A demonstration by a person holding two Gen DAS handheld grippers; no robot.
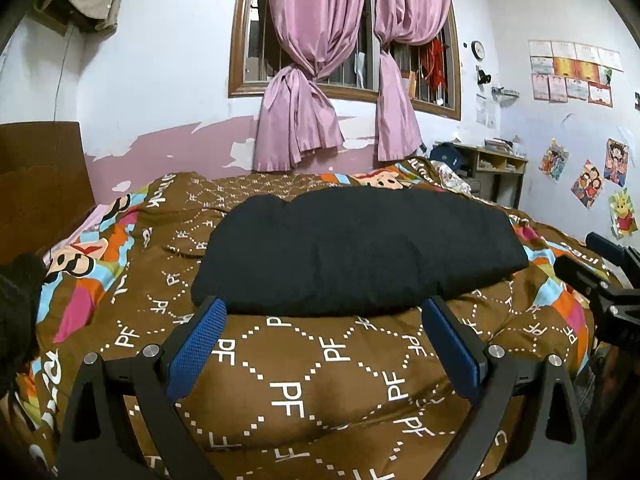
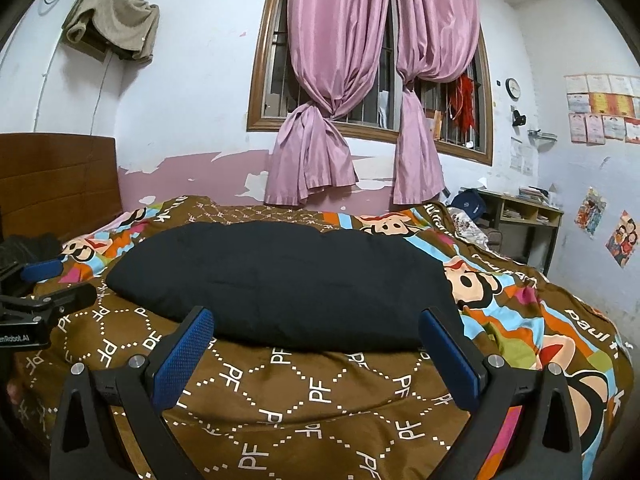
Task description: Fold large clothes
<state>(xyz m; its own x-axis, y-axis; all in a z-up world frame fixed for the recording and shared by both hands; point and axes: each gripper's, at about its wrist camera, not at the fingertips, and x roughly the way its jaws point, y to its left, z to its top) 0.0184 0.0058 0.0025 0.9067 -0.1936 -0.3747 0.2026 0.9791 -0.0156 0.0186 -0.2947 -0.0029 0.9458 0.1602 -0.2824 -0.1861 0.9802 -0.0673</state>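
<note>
On a brown patterned quilt (image 1: 320, 360), a folded black garment (image 1: 356, 248) lies flat, while the left gripper (image 1: 324, 312) and right gripper (image 2: 316, 320) hover just short of it, both spread wide and empty.

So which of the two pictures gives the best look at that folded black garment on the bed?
The right wrist view: the black garment sits centred, its whole outline visible. The left wrist view shows it too, whole but off to the right and slightly smaller.
</note>
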